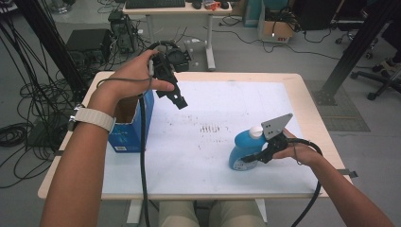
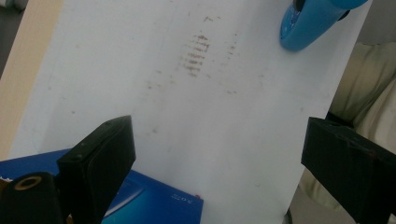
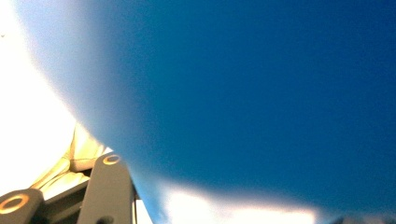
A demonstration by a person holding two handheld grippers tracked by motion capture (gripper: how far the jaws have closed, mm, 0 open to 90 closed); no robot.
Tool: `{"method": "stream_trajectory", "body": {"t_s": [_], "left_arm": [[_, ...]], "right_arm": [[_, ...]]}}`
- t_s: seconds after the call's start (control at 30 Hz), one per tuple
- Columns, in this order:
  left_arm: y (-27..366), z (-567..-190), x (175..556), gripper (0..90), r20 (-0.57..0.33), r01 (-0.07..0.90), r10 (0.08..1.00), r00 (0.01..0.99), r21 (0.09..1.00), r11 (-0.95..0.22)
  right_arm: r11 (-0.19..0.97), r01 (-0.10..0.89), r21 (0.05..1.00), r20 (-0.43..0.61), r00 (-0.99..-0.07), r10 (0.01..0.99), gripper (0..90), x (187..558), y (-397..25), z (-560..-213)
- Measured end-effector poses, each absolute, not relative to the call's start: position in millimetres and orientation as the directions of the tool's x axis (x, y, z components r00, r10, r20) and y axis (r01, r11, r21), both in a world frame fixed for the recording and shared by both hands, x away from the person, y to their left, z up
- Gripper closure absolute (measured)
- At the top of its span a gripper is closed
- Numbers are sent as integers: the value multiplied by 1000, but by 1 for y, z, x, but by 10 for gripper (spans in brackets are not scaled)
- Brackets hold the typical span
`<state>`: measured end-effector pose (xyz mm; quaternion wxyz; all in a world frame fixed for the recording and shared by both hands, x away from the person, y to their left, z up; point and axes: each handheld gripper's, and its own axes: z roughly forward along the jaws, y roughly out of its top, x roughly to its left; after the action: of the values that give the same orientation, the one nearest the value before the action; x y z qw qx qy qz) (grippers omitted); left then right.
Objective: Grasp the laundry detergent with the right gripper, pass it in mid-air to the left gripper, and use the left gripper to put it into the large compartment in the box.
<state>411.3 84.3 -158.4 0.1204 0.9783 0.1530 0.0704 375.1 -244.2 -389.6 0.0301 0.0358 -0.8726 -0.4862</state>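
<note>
Overhead, the table (image 1: 302,90) is pale wood with a white sheet (image 1: 203,156) laid across most of it, smudged with faint brownish marks near the middle. The blue bottle (image 1: 242,150) stands on the sheet toward the right front, a smooth, rounded plastic body with a white cap (image 1: 256,131); its long axis runs roughly upright, cap end up and leaning a little away from the person. The right gripper (image 1: 253,158) presses against the bottle's lower right side, jaws closed around it as far as I can see, grey three-cornered plate above. The left gripper (image 1: 178,100) hangs in the air above the sheet's left edge, jaws spread and holding nothing, next to an open dark blue cardboard box (image 1: 137,125) with squared corners.

From the left gripper view, two blocky matte black jaws stand wide apart over the white sheet, the box's glossy blue face (image 2: 154,200) below them. The bottle's curved lighter-blue base (image 2: 313,23) sits far off at the top right, on the sheet.

In the right gripper view the bottle (image 3: 243,93) is a blurred deep blue curve pressed right up to the camera.
</note>
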Motion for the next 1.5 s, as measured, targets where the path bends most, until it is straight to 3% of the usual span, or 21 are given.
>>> {"method": "stream_trajectory", "body": {"t_s": [1.5], "left_arm": [[86, -159, 409, 101, 102, 285, 320, 942, 261, -922]], "right_arm": [[528, -19, 849, 30, -996, -83, 438, 376, -245, -389]]}}
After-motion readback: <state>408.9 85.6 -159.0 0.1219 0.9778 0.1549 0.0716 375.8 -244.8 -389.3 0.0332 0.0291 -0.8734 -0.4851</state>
